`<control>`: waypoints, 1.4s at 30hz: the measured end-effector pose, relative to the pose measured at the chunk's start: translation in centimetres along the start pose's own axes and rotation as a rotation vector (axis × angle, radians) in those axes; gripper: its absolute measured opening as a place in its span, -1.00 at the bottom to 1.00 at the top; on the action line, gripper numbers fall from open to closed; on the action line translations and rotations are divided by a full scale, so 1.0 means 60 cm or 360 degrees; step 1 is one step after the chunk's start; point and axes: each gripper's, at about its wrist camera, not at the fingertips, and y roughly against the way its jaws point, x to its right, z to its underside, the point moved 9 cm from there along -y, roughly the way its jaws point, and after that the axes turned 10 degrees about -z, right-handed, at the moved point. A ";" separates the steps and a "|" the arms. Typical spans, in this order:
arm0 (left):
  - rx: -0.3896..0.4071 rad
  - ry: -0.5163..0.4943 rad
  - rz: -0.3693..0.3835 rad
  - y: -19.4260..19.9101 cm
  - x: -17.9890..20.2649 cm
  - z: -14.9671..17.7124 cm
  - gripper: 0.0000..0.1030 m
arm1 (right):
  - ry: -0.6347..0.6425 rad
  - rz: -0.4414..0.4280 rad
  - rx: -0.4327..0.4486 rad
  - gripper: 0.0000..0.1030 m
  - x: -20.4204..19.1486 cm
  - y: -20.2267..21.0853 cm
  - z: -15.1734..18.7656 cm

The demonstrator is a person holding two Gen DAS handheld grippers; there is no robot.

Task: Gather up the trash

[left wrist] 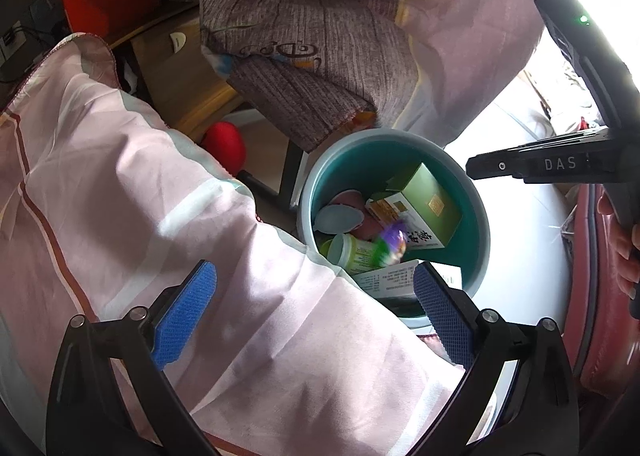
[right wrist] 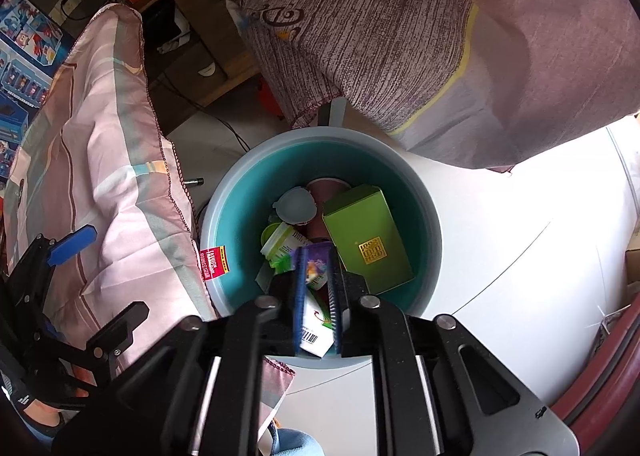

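teal bin (right wrist: 240, 192): one green box (right wrist: 366, 236), two cups (right wrist: 326, 189)

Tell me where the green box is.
The green box lies inside the teal bin, on its right side in the right wrist view, beside the maroon cup.
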 end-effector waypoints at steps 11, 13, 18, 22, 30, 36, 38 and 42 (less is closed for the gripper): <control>-0.0024 0.0029 -0.0010 0.010 0.002 0.008 0.92 | 0.0070 -0.0001 0.0049 0.72 -0.011 0.026 0.018; -0.0027 0.0038 -0.0019 0.016 0.002 0.012 0.92 | 0.0074 -0.0007 0.0061 0.73 -0.012 0.034 0.024; -0.0015 0.0065 -0.0052 0.040 0.000 0.020 0.92 | 0.0125 0.0064 0.0125 0.87 -0.008 0.066 0.047; -0.0008 0.0104 -0.0087 0.065 -0.004 0.030 0.92 | 0.0166 0.0127 0.0149 0.87 -0.001 0.092 0.072; 0.0028 0.0146 -0.0156 0.114 -0.001 0.052 0.92 | 0.0211 0.0273 0.0205 0.87 0.010 0.136 0.127; 0.0071 0.0177 -0.0208 0.148 0.005 0.072 0.92 | 0.0269 0.0234 0.0251 0.87 -0.010 0.159 0.167; 0.0081 0.0193 -0.0214 0.158 0.009 0.082 0.92 | 0.0287 0.0227 0.0256 0.87 -0.017 0.161 0.178; 0.0089 0.0215 -0.0229 0.167 0.013 0.097 0.92 | 0.0322 0.0200 0.0264 0.87 -0.032 0.160 0.197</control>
